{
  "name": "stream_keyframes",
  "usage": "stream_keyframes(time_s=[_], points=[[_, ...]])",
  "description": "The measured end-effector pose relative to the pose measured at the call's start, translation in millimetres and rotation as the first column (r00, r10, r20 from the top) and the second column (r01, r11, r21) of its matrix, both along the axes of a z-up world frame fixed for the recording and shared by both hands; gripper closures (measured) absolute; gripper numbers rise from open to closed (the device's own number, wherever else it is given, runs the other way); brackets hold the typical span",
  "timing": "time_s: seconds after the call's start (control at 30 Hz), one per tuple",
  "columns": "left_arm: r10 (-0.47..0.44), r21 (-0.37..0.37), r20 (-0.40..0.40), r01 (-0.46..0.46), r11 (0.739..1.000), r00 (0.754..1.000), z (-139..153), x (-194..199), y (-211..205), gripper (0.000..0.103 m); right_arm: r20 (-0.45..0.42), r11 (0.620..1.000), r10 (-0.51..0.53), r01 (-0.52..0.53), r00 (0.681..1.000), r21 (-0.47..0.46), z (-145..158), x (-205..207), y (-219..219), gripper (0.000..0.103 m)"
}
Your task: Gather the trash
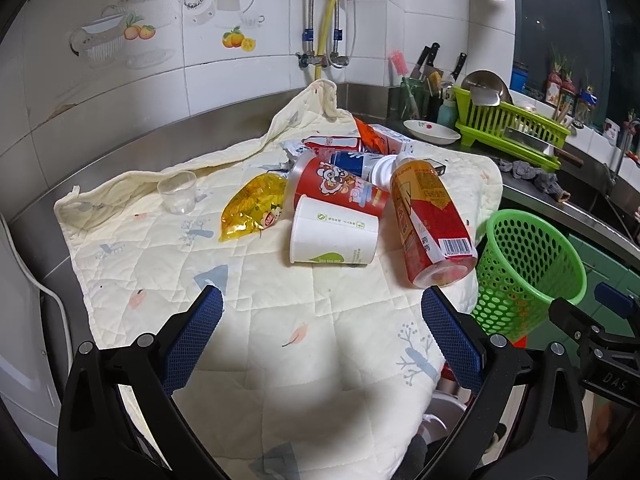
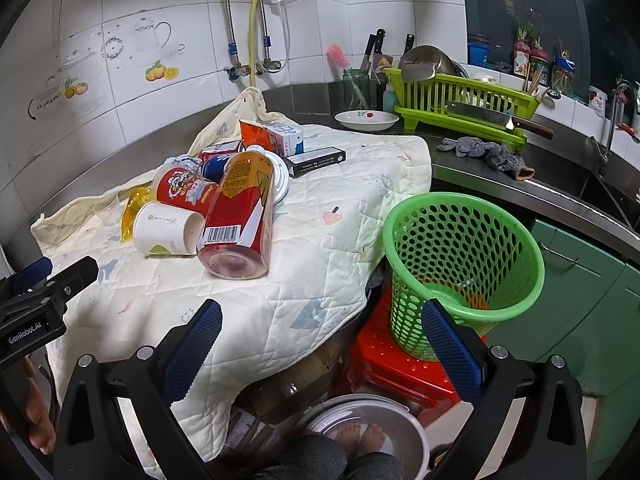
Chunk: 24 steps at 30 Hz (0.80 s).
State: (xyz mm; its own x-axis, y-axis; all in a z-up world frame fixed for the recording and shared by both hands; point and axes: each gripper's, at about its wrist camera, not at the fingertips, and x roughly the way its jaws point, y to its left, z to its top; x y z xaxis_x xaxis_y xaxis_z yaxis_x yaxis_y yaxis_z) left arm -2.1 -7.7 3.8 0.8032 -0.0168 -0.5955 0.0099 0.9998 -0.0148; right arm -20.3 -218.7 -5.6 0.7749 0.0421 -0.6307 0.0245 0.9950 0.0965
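Left gripper (image 1: 322, 312) is hovering with jaws spread wide, gripping nothing; trash pile is sitting just ahead on the quilted cloth (image 1: 280, 340): white paper cup (image 1: 334, 236), red bottle (image 1: 432, 224), yellow wrapper (image 1: 254, 206). Right gripper (image 2: 322, 320) is also hanging spread and empty, green basket (image 2: 464, 264) sitting ahead-right of it, red bottle (image 2: 240, 216) ahead-left.

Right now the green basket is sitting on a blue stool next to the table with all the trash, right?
Almost. The green basket is beside the table with the trash, but the stool under it is red, not blue. The right wrist view shows it clearly.
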Motion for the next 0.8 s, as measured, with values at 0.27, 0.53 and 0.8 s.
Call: stream_keyframes(time_s=[0.27, 0.53, 0.8], points=[[-0.001, 0.001, 0.003, 0.001, 1.000, 1.000, 1.0, -0.2, 0.0, 0.005, 0.001, 1.000, 0.000, 0.000, 1.000, -0.001, 0.4, -0.2, -0.1, 0.006], [-0.001, 0.002, 0.004, 0.001, 1.000, 1.000, 1.4, -1.2, -0.3, 0.005, 0.002, 1.000, 0.000, 0.000, 1.000, -0.001, 0.5, -0.3, 0.2, 0.006], [-0.005, 0.003, 0.007, 0.005, 1.000, 1.000, 3.7, -0.3, 0.7, 0.005, 0.001, 1.000, 0.003, -0.003, 1.000, -0.001, 1.7, 1.2, 0.4, 0.006]])
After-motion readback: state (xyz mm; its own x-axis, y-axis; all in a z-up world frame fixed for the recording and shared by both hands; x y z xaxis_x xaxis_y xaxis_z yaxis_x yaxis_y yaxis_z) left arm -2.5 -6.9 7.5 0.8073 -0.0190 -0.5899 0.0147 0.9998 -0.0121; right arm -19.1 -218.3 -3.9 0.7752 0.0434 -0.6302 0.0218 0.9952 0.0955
